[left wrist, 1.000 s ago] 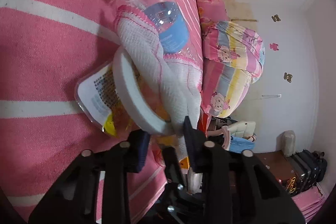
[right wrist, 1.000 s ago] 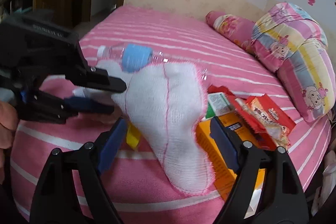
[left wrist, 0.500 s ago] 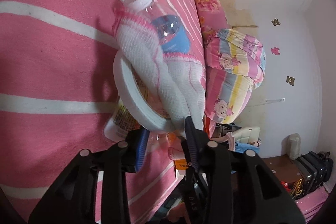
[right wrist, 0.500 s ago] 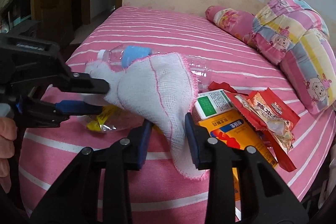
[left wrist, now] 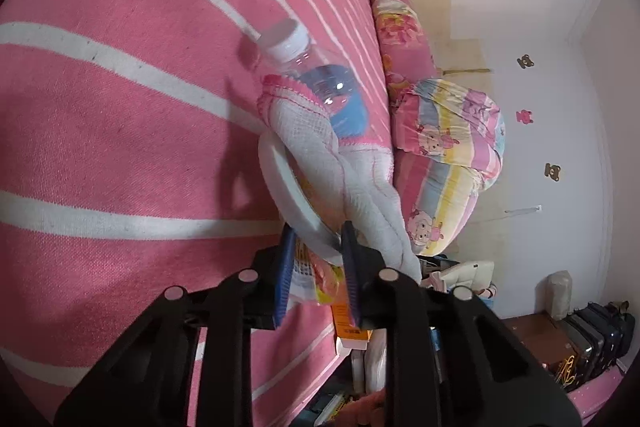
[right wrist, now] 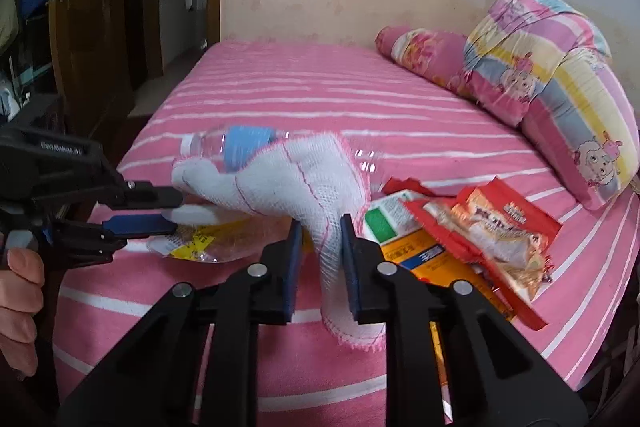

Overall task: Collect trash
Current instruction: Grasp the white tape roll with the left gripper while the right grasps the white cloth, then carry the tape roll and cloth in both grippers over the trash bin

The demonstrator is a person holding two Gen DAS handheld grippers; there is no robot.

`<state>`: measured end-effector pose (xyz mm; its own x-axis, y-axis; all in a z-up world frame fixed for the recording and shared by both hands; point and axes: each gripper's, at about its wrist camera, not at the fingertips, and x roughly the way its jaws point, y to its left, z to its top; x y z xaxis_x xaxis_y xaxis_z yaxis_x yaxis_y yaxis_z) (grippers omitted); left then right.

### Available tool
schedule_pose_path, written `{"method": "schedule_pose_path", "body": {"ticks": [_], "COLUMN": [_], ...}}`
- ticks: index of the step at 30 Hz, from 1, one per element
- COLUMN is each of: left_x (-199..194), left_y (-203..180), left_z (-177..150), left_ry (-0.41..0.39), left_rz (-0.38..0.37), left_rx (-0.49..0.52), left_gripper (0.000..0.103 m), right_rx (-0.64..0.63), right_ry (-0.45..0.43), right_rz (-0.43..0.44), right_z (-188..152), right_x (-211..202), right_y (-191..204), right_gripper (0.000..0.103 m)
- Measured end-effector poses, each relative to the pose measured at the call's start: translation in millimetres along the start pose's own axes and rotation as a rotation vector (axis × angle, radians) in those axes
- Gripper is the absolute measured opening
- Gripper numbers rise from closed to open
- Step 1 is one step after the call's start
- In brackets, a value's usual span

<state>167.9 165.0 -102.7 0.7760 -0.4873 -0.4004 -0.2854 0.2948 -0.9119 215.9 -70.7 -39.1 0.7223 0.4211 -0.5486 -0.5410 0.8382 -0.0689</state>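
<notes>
White mesh cloth (right wrist: 288, 183) hangs pinched between my right claw (right wrist: 318, 255) — lifted off the striped bed (right wrist: 320, 99). My left claw (left wrist: 316, 259) clamps the white ring (left wrist: 284, 195) over the water bottle (left wrist: 316, 79).

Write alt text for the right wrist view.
The right gripper pinches a white mesh cloth whose other end the left gripper holds, above a pink striped bed strewn with a plastic bottle and snack wrappers.

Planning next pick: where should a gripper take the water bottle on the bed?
Probably by the bare neck under the white cap, from above, closing across its axis. The water bottle lies on its side and the mesh cloth drapes most of its body.
</notes>
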Motion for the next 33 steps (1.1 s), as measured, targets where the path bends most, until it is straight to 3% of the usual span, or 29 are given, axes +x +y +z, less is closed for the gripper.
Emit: {"method": "schedule_pose_path", "body": {"ticks": [9, 15, 21, 27, 33], "left_x": [-10.4, -19.9, -34.9, -61.9, -88.4], "left_y": [-4.4, -23.1, -25.1, -35.0, -58.3], "left_z": [1.3, -2.1, -10.8, -35.2, -77.8], "left_ry": [-0.024, -0.048, -0.057, -0.075, -0.08], "left_rz": [-0.02, -0.042, -0.077, -0.13, -0.181], "left_rx": [0.033, 0.111, 0.11, 0.146, 0.209], "left_gripper": [0.01, 0.009, 0.009, 0.009, 0.009], "right_rx": [0.057, 0.088, 0.112, 0.112, 0.235], "right_ry": [-0.063, -0.17, -0.241, -0.3, -0.354], "right_rz": [-0.025, -0.032, -0.036, -0.049, -0.02], "right_z": [9.6, 17.6, 23.1, 20.4, 9.6], "right_x": [-21.5, -51.1, -82.9, -126.0, -188.6], "right_y": [-10.9, -13.1, -14.2, -9.9, -19.4], "right_gripper": [0.007, 0.007, 0.007, 0.007, 0.007]}}
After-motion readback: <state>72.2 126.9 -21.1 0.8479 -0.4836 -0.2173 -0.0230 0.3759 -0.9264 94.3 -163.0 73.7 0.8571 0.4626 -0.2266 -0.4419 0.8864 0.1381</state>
